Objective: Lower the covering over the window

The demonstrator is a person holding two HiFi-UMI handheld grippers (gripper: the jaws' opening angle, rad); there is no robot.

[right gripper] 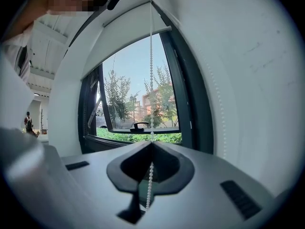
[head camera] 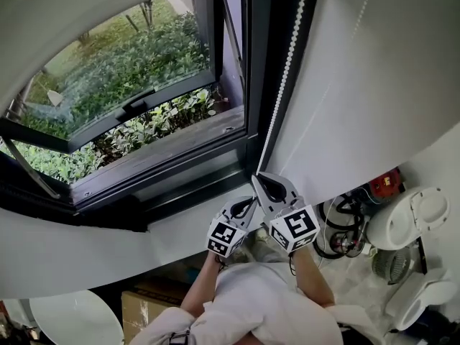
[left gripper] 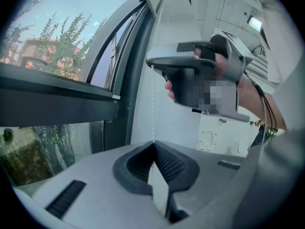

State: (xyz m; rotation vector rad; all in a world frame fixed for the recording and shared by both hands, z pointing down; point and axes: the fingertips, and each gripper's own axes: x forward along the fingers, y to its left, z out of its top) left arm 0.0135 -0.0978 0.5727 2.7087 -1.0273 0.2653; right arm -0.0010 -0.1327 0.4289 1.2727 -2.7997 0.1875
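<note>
Overhead, the blind sits rolled high on the window, and its bead chain hangs at the frame's right. My left gripper and right gripper are both clamped tight on that chain.

Window frame close ahead; wall hems right side; floor clutter below right.

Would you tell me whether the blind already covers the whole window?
No, in the right gripper view the blind ends high up, leaving most of the window glass uncovered, with trees showing through it.
</note>
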